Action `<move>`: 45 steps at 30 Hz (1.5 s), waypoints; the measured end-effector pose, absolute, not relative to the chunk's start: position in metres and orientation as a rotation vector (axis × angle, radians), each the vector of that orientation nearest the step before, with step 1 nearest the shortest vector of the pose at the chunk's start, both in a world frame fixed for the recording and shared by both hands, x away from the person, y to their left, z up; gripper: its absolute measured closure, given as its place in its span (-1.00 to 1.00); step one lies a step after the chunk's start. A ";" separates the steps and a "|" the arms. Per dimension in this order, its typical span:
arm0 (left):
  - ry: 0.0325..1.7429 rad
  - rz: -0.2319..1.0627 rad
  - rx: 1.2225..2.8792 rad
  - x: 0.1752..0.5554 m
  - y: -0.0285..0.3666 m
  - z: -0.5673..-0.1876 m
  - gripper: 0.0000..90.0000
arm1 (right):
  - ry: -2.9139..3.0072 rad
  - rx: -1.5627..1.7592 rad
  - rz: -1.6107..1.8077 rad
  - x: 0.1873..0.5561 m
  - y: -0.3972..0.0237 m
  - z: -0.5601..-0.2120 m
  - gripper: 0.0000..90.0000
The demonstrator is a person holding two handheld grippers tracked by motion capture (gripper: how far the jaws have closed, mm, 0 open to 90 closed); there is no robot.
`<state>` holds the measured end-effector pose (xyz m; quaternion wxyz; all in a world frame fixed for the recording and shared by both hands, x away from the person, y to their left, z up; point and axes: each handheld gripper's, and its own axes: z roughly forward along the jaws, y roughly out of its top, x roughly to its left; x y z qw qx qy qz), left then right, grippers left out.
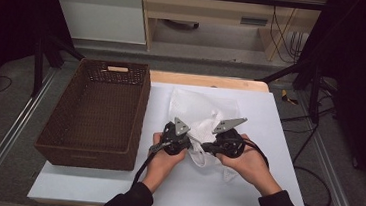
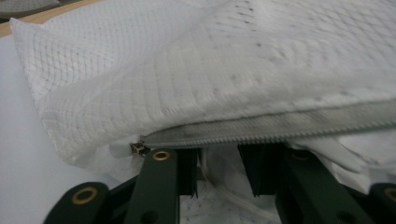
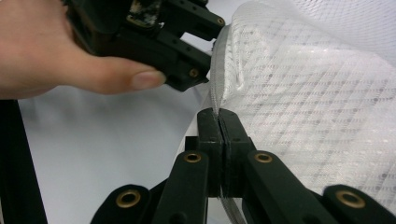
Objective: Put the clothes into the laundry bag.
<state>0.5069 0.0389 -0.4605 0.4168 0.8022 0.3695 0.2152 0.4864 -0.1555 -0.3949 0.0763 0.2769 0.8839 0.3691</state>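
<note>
A white mesh laundry bag lies crumpled on the white table, between the two hand-held grippers. My left gripper points into the bag from the left. In the left gripper view its jaws stand apart just under the bag's zipper edge, with a white cord lying in the gap and the metal zipper pull just left of the tips. My right gripper comes in from the right. Its jaws are shut on the bag's zipper seam, and the mesh billows to their right.
A dark brown wicker basket stands on the table's left half, close to the left hand. In the right gripper view, the left hand's thumb and the left gripper sit close above. Bare tabletop lies in front and to the right.
</note>
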 end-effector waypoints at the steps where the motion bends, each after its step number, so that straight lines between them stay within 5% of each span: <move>1: 0.918 0.532 2.014 0.503 0.040 -0.460 0.36 | 2.645 0.833 1.101 0.486 -0.156 -0.395 0.99; 14: 0.871 0.469 1.962 0.475 0.052 -0.448 -0.09 | 2.643 0.834 1.102 0.487 -0.156 -0.393 0.99; 26: 0.817 0.466 1.955 0.450 0.053 -0.440 -0.21 | 2.634 0.841 1.102 0.487 -0.158 -0.392 0.99; 30: 0.837 0.466 1.962 0.441 0.056 -0.440 0.03 | 2.627 0.848 1.107 0.487 -0.159 -0.391 0.99; 33: 0.838 0.444 1.977 0.432 0.059 -0.441 0.56 | 2.628 0.847 1.111 0.486 -0.158 -0.391 0.99; 39: 0.831 0.325 2.046 0.423 0.056 -0.452 1.00 | 2.626 0.843 1.110 0.487 -0.158 -0.391 0.99; 45: 0.829 0.294 2.115 0.419 0.050 -0.464 1.00 | 2.625 0.846 1.114 0.486 -0.158 -0.391 0.99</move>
